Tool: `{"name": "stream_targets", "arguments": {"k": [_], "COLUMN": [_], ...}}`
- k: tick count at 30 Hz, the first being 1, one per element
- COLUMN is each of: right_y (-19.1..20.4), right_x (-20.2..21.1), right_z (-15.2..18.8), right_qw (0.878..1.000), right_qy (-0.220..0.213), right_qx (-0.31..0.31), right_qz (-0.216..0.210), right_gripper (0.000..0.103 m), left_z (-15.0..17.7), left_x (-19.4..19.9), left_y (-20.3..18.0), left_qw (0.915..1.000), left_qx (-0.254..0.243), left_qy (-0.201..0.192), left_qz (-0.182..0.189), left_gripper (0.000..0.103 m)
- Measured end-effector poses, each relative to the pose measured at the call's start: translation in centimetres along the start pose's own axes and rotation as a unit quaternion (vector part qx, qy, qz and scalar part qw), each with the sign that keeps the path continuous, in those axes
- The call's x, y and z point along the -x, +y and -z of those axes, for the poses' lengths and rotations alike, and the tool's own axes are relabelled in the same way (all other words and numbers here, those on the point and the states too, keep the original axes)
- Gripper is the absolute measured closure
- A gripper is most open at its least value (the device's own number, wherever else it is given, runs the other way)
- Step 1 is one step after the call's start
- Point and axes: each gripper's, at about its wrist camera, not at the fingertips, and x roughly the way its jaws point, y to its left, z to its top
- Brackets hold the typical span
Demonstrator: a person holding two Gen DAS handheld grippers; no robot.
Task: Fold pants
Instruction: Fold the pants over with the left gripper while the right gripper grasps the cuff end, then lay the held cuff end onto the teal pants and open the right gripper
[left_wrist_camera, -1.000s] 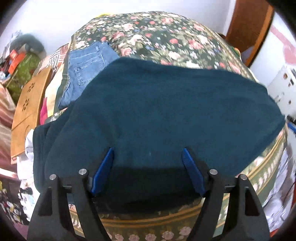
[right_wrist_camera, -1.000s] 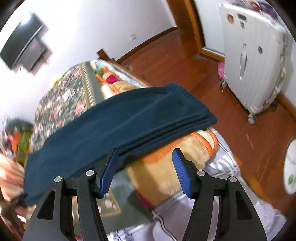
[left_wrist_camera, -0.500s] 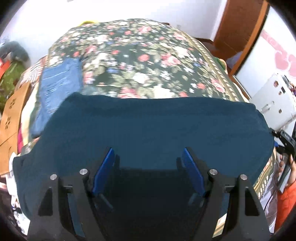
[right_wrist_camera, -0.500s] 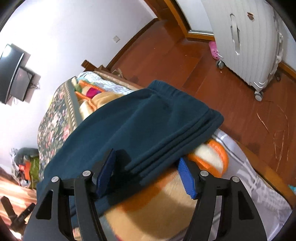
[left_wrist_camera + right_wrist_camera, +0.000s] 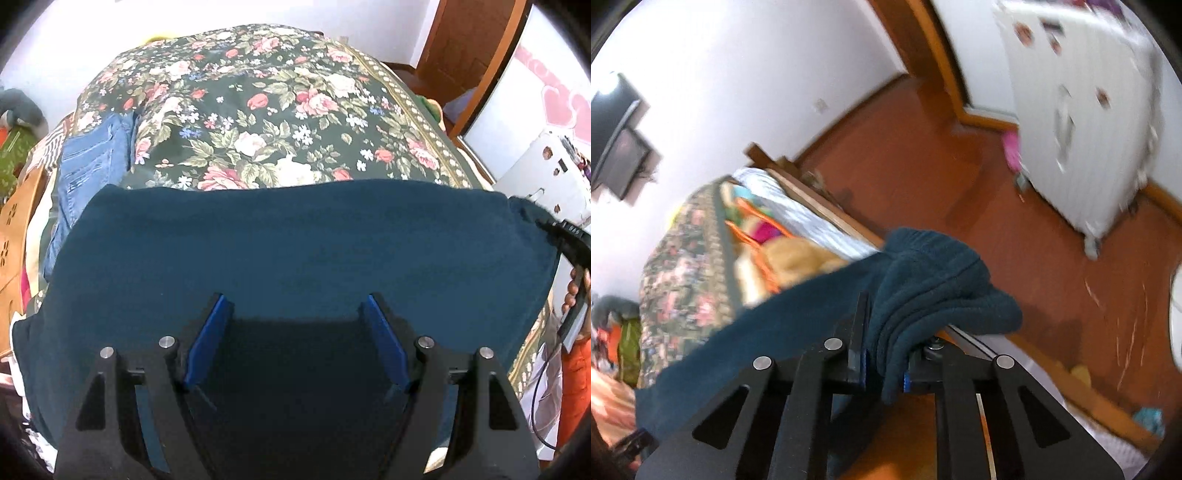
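Observation:
The dark teal pants (image 5: 295, 243) lie folded across the near part of the floral bed cover (image 5: 258, 110). My left gripper (image 5: 295, 325) is open, its blue pads over the pants' near middle with cloth between them. My right gripper (image 5: 882, 354) is shut on the bunched right end of the pants (image 5: 934, 291), which it holds lifted off the bed. The right gripper also shows at the far right of the left wrist view (image 5: 569, 240).
Folded blue jeans (image 5: 92, 166) lie on the bed's left side. A wooden board (image 5: 18, 221) stands at the left. A white suitcase (image 5: 1089, 122) stands on the wood floor (image 5: 923, 166). Orange bedding (image 5: 798, 258) is piled at the bed's end.
My right gripper has shut on the right end of the pants and lifted it. My left gripper has stayed open and moved forward over the pants.

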Motion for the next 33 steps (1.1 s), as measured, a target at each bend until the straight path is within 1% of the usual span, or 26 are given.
{"name": "stream_targets", "arguments": {"k": [4,5,6,7,8,11,14,15,16,17,19,21,22,25,27,28,29,32,33], "right_y": [4.1,5.6,8.1,9.7,9.7,14.0,18.1,20.6,22.0,22.0,24.2,26.3,27.3,29.3,30.3,30.6,30.8,30.9,31.1], "right_x": [3.8,5.1,6.9,8.0,8.0,10.5,12.1,12.5,12.5,12.5,11.9,10.8,9.9,7.7,5.7,5.0,4.0,2.5,2.4], "right_z": [-1.4,-1.7,-2.0,-2.0,-2.0,-1.8,-0.5,0.7,1.5,1.5,3.2,5.2,6.6,9.9,13.0,14.1,15.8,18.8,19.4], "right_qw": [0.997,0.995,0.990,0.986,0.986,0.975,0.962,0.954,0.949,0.949,0.942,0.936,0.933,0.925,0.917,0.914,0.908,0.896,0.895], "right_qy": [-0.048,-0.060,-0.076,-0.084,-0.084,-0.100,-0.103,-0.095,-0.088,-0.088,-0.072,-0.044,-0.024,0.026,0.072,0.086,0.110,0.154,0.164], "right_qx": [0.050,0.066,0.091,0.105,0.105,0.138,0.164,0.178,0.187,0.187,0.205,0.223,0.233,0.261,0.286,0.295,0.310,0.335,0.336], "right_qz": [-0.036,-0.051,-0.078,-0.095,-0.095,-0.144,-0.193,-0.223,-0.238,-0.238,-0.255,-0.269,-0.274,-0.275,-0.269,-0.266,-0.259,-0.247,-0.243], "right_gripper": [0.092,0.092,0.092,0.092,0.092,0.092,0.092,0.092,0.092,0.092,0.092,0.092,0.092,0.092,0.092,0.092,0.092,0.092,0.092], "left_z": [0.2,0.3,0.4,0.5,0.7,1.2,1.8,2.0,2.2,2.5,2.9,3.4,3.7,4.6,5.1,5.4,5.5,6.2,6.3], "left_x": [1.7,2.1,2.6,3.1,3.6,5.3,7.2,7.8,8.3,8.9,9.8,10.5,10.9,11.5,11.6,11.6,11.6,11.4,11.4], "left_y": [0.6,0.8,1.1,1.4,1.7,2.8,4.2,4.7,5.2,5.8,6.7,7.4,7.9,9.0,9.6,9.9,10.1,10.8,11.0], "left_qw": [0.9998,0.9997,0.9995,0.9993,0.9991,0.9982,0.9968,0.9963,0.9958,0.9952,0.9943,0.9934,0.9929,0.9920,0.9917,0.9917,0.9917,0.9915,0.9914], "left_qx": [0.006,0.007,0.010,0.013,0.015,0.019,0.028,0.032,0.036,0.039,0.042,0.045,0.047,0.054,0.058,0.061,0.063,0.071,0.074], "left_qy": [-0.020,-0.025,-0.030,-0.034,-0.038,-0.056,-0.075,-0.080,-0.085,-0.090,-0.099,-0.105,-0.109,-0.115,-0.114,-0.113,-0.112,-0.107,-0.106], "left_qz": [0.002,0.002,0.003,0.003,0.004,0.002,-0.001,0.000,0.001,0.001,-0.001,-0.003,-0.004,-0.006,-0.012,-0.013,-0.014,-0.015,-0.016], "left_gripper": [0.027,0.027,0.027,0.027,0.027,0.027,0.026,0.026,0.026,0.026,0.026,0.025,0.024,0.021,0.021,0.021,0.021,0.021,0.021]}}
